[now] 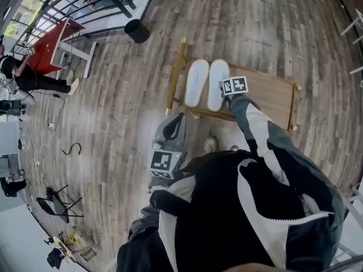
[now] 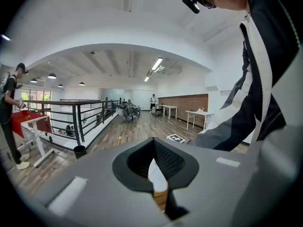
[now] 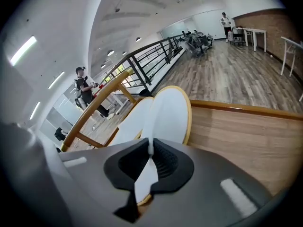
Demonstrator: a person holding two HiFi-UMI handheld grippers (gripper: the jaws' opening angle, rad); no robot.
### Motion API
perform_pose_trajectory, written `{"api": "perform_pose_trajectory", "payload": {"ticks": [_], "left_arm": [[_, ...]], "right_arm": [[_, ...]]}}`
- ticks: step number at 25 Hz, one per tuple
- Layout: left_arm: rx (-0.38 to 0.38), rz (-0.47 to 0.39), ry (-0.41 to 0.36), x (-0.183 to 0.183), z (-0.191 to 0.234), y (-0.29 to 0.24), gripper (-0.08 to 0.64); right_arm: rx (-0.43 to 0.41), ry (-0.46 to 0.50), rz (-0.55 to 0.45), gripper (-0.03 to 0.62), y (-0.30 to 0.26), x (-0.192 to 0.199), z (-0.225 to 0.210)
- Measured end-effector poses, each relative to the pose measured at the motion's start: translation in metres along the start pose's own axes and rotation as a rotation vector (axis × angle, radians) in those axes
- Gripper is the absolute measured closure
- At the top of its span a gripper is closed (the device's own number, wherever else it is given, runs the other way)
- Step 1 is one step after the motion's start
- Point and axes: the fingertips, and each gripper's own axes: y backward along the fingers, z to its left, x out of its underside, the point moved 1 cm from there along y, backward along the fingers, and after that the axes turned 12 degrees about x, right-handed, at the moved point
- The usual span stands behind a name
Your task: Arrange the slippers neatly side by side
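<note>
Slippers: two, white, oval, laid side by side at the 9 o'clock end of one desk. The right gripper jaws are clamped on the 3 o'clock slipper at its 6 o'clock end. The left gripper jaws are closed, empty.

A low wooden bench with a gold-coloured frame is standing on the plank floor, just above the middle of the head view. At its left end, the left-hand slipper and the right-hand slipper, both white, are lying side by side, possibly touching along their inner edges.
</note>
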Motion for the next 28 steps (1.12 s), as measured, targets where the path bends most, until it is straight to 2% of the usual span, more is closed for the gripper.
{"api": "perform_pose_trajectory", "payload": {"ticks": [3, 6, 11, 19, 22, 26, 28], "left_arm": [[0.001, 0.009, 0.003, 0.004, 0.001, 0.003, 0.545], [0.001, 0.015, 0.003, 0.007, 0.002, 0.006, 0.545], [0.004, 0.011, 0.01, 0.008, 0.006, 0.006, 0.545], [0.031, -0.009, 0.005, 0.007, 0.01, -0.003, 0.545], [0.043, -0.03, 0.011, 0.004, 0.016, -0.008, 0.545], [0.096, -0.062, 0.022, -0.004, 0.017, -0.029, 0.545], [0.12, -0.061, 0.015, -0.006, 0.016, -0.043, 0.545]], "right_arm": [[0.006, 0.02, 0.007, 0.568, -0.006, -0.001, 0.003], [0.007, 0.005, 0.019, 0.51, -0.009, 0.003, 0.003], [0.022, 0.007, 0.008, 0.477, -0.008, 0.003, 0.003], [0.035, 0.015, -0.036, 0.459, 0.003, -0.007, -0.002], [-0.005, 0.032, -0.113, 0.459, 0.026, -0.02, 0.011], [-0.102, 0.078, -0.289, 0.473, 0.086, -0.044, 0.037], [-0.118, 0.114, -0.38, 0.489, 0.122, -0.055, 0.042]]}}
